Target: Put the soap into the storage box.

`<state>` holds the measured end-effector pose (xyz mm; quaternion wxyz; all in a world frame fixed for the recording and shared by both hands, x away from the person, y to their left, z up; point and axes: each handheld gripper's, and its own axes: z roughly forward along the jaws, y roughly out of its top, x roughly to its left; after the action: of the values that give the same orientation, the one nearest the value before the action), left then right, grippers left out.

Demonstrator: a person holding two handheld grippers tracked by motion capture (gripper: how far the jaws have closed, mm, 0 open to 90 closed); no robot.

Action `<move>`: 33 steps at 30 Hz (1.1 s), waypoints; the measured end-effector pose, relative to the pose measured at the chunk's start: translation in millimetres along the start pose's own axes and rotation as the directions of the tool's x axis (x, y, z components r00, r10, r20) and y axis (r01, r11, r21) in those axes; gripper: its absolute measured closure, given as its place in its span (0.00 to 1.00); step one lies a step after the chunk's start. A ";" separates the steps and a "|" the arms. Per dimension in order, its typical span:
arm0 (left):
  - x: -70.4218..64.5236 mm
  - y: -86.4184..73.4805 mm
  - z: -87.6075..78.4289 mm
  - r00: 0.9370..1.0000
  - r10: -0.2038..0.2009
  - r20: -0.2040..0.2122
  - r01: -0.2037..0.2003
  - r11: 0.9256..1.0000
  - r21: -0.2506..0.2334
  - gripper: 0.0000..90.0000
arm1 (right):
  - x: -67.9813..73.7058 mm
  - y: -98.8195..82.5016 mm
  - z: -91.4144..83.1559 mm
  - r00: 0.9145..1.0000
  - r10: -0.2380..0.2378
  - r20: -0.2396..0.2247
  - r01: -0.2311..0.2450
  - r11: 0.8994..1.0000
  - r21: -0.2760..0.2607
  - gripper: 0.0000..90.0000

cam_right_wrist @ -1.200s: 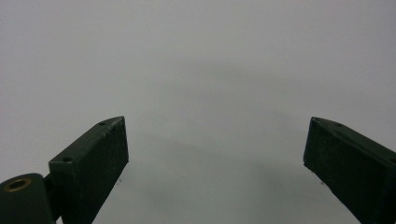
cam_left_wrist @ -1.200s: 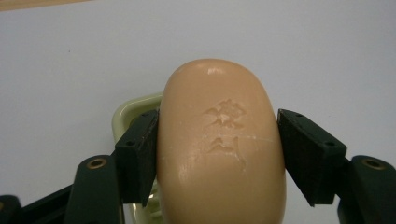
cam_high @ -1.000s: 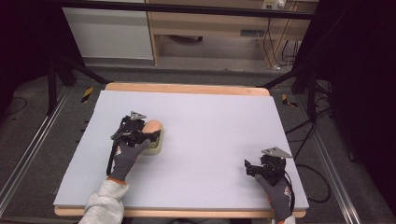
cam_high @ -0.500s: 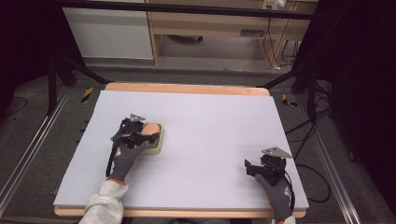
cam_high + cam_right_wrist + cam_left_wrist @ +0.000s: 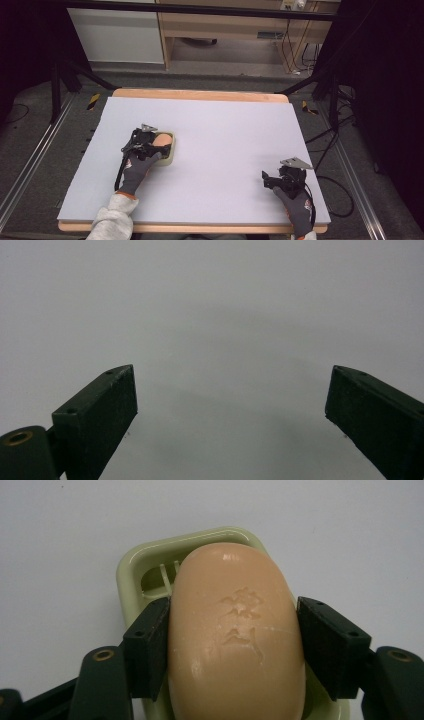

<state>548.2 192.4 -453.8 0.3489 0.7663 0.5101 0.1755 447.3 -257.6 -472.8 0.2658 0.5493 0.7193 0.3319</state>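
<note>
Soap (image 5: 235, 630), a peach-coloured bar with a stamped mark on its top, sits in the pale green soap dish (image 5: 131, 565), and we take that dish as our landmark. In the left gripper view we see the bar lying lengthwise in the dish, with a slotted bit of the dish floor showing beyond its far end. Our left gripper (image 5: 235, 647) straddles the bar: its two black jaws press against the long sides of the soap, one on each flank, so we read it as clamped on the bar while the bar rests in the dish. In the high view the dish (image 5: 171, 150) lies on the grey mat (image 5: 230, 125), and our left gripper (image 5: 150, 145) is right over it, held by a gloved hand (image 5: 136, 170). Our right gripper (image 5: 285, 179) is well apart from the dish, near the mat's edge closest to us. In the right gripper view its jaws stand wide apart, with nothing between them but bare mat (image 5: 220, 315).
</note>
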 end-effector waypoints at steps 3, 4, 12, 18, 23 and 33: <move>0.6 -0.9 0.3 1.000 -0.002 0.002 0.002 1.000 0.002 0.36 | 0.1 0.1 0.0 1.000 0.000 -0.001 0.000 1.000 0.000 0.08; 0.3 -1.1 0.4 1.000 -0.002 -0.001 0.002 1.000 0.001 0.36 | 0.1 0.1 0.0 1.000 0.000 0.000 0.000 1.000 -0.001 0.08; -0.9 -0.5 -6.4 1.000 0.014 0.000 -0.014 1.000 -0.023 0.27 | -0.3 0.6 -1.6 1.000 0.008 0.002 -0.008 1.000 -0.005 0.07; 1.7 -1.5 -24.4 1.000 0.018 0.002 -0.017 0.998 -0.065 0.23 | -1.7 0.7 -2.7 1.000 0.009 0.008 -0.009 1.000 -0.010 0.07; 5.0 -5.0 -42.3 1.000 0.010 0.024 -0.008 0.995 -0.104 0.22 | -6.9 0.1 -6.2 1.000 0.024 0.011 -0.024 1.000 -0.019 0.07; 15.9 -31.0 -70.1 0.999 -0.001 0.037 0.007 0.987 -0.162 0.22 | -15.6 -1.7 -9.6 0.999 0.036 0.039 -0.035 0.999 -0.010 0.08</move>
<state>490.6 239.0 -428.7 0.4198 0.7374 0.4892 0.2016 443.1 -274.8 -467.7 0.2766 0.5671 0.7025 0.3292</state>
